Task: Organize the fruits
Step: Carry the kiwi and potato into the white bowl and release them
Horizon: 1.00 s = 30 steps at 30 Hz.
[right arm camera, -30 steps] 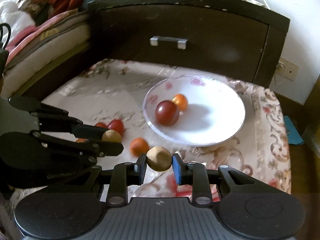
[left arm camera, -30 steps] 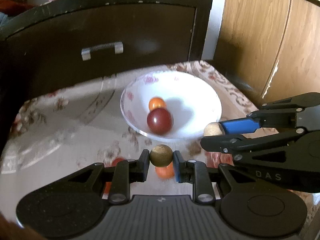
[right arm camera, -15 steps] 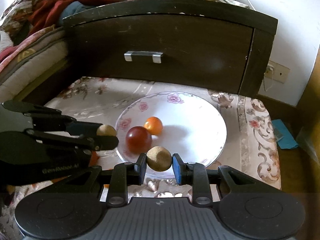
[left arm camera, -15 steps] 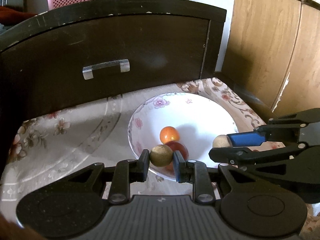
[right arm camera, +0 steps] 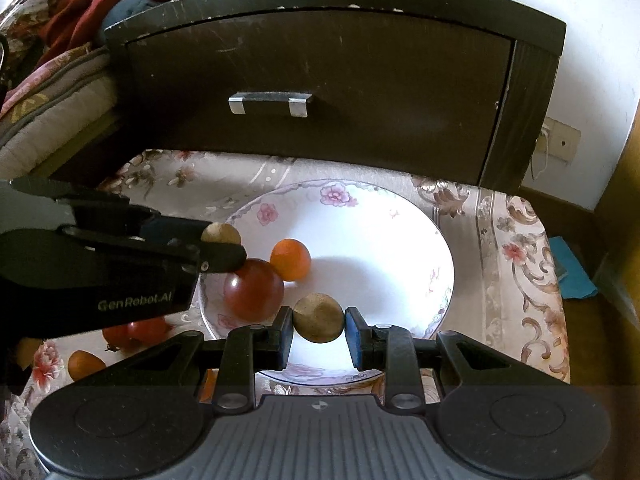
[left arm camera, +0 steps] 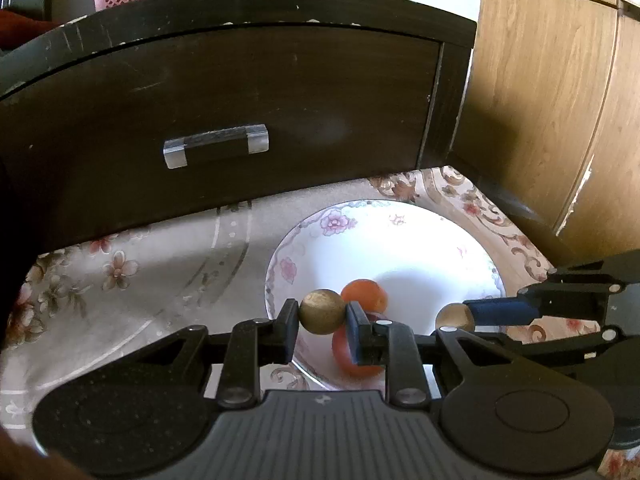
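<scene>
A dark wooden drawer unit (right arm camera: 320, 92) with a metal handle (right arm camera: 270, 103) stood behind a floral tablecloth (right arm camera: 516, 256). A light wooden cabinet (left arm camera: 556, 92) stood to its right. A white wall (right arm camera: 592, 52) carried a socket (right arm camera: 562, 143). Folded bedding (right arm camera: 52, 92) lay at left.

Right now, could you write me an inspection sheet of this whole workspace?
Surface: floral tablecloth, patterned.
Job's things: white bowl holds a dark red fruit and an orange fruit; more red and orange fruits lie on the cloth beside the bowl.
Clutter: blue item at the cloth's right edge.
Grippers: left gripper shut on a brown round fruit; right gripper shut on a second brown round fruit, both above the bowl.
Cables: nothing seen.
Surroundings: dark drawer cabinet, wooden wardrobe, bedding.
</scene>
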Tool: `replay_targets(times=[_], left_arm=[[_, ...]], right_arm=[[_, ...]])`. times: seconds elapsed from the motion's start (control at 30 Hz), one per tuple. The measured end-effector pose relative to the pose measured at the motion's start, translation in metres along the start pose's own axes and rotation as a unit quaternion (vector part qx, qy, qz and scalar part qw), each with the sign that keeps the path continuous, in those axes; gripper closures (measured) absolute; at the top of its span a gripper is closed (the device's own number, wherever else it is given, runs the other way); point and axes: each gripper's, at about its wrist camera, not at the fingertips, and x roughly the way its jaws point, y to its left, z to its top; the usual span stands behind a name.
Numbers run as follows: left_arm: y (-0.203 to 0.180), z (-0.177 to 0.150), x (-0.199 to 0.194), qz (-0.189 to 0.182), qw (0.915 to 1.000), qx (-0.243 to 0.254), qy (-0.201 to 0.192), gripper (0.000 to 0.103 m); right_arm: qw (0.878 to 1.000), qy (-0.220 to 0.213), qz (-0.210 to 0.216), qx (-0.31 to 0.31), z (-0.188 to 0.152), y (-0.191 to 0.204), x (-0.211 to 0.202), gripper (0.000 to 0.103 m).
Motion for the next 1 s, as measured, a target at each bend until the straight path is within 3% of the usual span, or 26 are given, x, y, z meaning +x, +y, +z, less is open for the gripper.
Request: replay_targets(times=[0.57, 1.0], left_arm=[[0.000, 0.006, 0.007, 0.005, 1.0000, -0.001, 0.001, 0.065], [-0.005, 0.000, -0.009, 0.006, 1.0000, 0.000, 0.000, 0.064]], right_arm=[[1.000, -0.002, 0.000, 0.010, 0.000, -0.003, 0.004, 0.080], [1.000, -0.008, 0.002, 0.008, 0.000, 0.002, -0.002, 0.080]])
